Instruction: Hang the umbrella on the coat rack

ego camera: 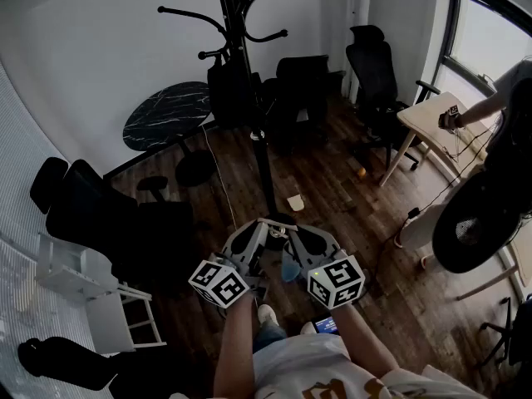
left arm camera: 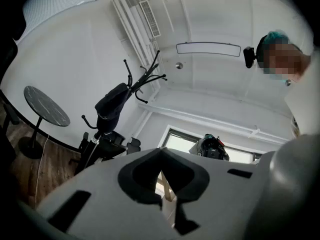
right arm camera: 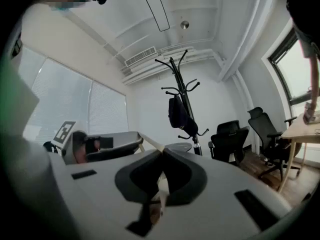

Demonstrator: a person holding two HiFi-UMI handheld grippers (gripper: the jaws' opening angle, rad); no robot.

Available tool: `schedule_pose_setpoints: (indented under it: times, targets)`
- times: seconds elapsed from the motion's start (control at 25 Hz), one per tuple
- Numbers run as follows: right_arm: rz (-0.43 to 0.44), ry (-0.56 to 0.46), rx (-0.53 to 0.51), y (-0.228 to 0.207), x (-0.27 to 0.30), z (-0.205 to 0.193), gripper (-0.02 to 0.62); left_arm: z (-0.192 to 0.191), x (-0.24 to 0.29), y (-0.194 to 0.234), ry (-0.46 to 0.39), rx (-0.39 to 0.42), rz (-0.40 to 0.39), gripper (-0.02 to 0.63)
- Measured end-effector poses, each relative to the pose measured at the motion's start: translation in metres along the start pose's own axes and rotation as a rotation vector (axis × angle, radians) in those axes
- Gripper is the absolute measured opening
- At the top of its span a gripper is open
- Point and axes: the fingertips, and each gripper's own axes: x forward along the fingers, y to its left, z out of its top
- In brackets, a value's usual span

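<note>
The black coat rack stands in the middle of the room, its hooks spreading at the top. A dark bundled thing that looks like the folded umbrella hangs from it, well apart from both grippers. It also shows in the left gripper view as the umbrella and in the right gripper view as the umbrella. My left gripper and right gripper are held side by side close to the body. Both are shut with nothing in them, as the left gripper and right gripper show.
A round black marble table stands left of the rack. Black office chairs line the back wall and the left side. A wooden desk with a person's arm over it, and a black fan, are at the right. A white shelf stands near left.
</note>
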Motion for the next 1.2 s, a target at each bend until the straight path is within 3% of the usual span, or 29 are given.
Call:
schedule_pose_setpoints:
  times: [0.84, 1.2]
  targets:
    - [0.004, -0.038, 0.091, -0.009, -0.005, -0.001, 0.012, -0.006, 0.006, -0.007, 0.046, 0.038, 0.019, 0.02]
    - [0.052, -0.058, 0.143, -0.008, -0.01, 0.013, 0.012, 0.003, 0.008, -0.017, 0.071, 0.045, 0.049, 0.019]
